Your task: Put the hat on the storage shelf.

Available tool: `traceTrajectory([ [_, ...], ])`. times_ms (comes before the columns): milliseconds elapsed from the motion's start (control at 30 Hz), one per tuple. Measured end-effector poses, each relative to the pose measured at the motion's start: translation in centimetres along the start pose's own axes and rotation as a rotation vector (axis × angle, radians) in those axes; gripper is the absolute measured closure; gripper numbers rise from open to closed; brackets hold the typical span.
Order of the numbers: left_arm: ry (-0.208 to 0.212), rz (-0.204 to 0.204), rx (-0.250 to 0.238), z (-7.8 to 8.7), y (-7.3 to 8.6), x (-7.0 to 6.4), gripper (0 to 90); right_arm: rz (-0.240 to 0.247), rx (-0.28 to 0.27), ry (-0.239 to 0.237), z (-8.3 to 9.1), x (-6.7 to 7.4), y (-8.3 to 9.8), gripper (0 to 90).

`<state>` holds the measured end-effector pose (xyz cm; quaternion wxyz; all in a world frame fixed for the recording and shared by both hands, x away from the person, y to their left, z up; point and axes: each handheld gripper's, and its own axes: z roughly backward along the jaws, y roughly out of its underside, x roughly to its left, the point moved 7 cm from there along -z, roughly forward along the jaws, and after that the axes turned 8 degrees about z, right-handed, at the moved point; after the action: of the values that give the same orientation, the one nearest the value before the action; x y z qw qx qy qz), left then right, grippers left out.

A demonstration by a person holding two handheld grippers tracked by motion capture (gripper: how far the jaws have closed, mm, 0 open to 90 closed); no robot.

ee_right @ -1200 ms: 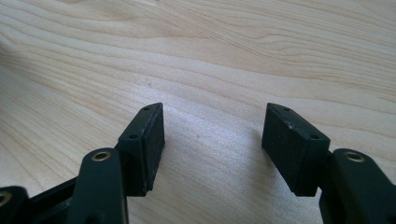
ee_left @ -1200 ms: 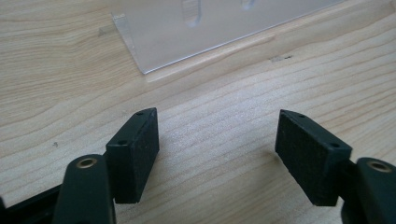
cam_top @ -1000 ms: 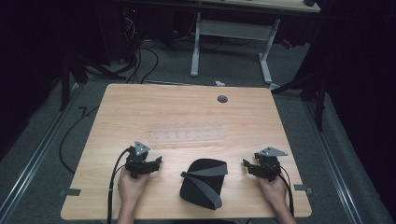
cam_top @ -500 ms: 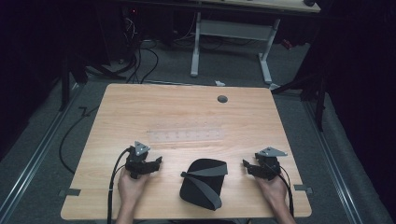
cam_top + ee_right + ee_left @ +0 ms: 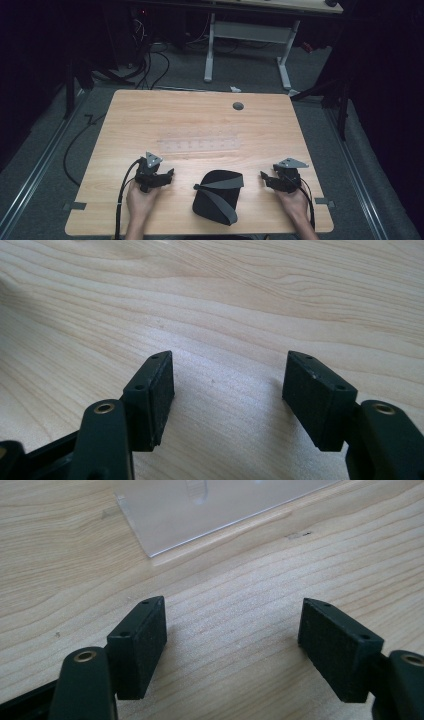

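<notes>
From above, the left gripper (image 5: 168, 175) rests on the wooden table (image 5: 200, 120) near its front edge, held in the person's left hand (image 5: 141, 199), and the right gripper (image 5: 263, 178) sits level with it in the right hand (image 5: 294, 202); both point inward toward a black pouch (image 5: 218, 196) with grey straps that lies on the table between them, near each but touching neither. The high view is too distant to judge the jaws, and here the gripper views add what it lacks: along the left gripper (image 5: 232, 635) the two black pads stand wide apart over bare wood with nothing between them, and the right gripper (image 5: 228, 390) shows the same, its pads spread and empty above the grain. The left gripper view also brings up a clear plastic sheet (image 5: 210, 510) lying flat ahead of its jaws, its near corner and edge sharp, which from above is a faint pale strip (image 5: 199, 145) beyond both grippers, toward the middle of the table. The pouch appears in the high view, off to the side of each gripper's own line of sight
</notes>
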<state>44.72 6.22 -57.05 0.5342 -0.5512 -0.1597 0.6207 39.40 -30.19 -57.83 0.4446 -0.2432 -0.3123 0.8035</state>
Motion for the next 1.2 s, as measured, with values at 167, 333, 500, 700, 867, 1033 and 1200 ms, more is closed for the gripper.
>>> traceTrajectory([
  [167,0.0,0.001,0.0,0.0,0.0,0.0,27.8,-0.008,-0.013,0.004,0.3,-0.1,0.2,43.3],
  [333,0.0,0.002,0.0,0.0,0.0,0.0,28.0,-0.045,-0.061,-0.03,1.5,-0.1,0.0,45.2],
  [500,0.001,0.004,-0.001,0.0,0.0,0.0,28.3,-0.027,-0.1,-0.074,3.0,0.8,-0.5,45.0],
  [700,0.0,0.006,-0.001,0.0,-0.1,0.1,28.4,0.04,-0.151,-0.183,4.6,3.5,-1.7,41.1],
  [867,-0.004,0.001,-0.002,0.0,0.0,0.0,28.0,0.081,-0.146,-0.272,4.4,6.3,-2.3,37.6],
  [1033,-0.003,0.002,-0.001,0.0,0.0,0.0,28.1,0.103,-0.145,-0.329,3.4,8.2,-2.9,36.9],
  [1200,-0.001,0.008,-0.001,0.0,-0.1,0.1,28.2,0.116,-0.143,-0.381,2.3,9.6,-3.6,37.3],
])
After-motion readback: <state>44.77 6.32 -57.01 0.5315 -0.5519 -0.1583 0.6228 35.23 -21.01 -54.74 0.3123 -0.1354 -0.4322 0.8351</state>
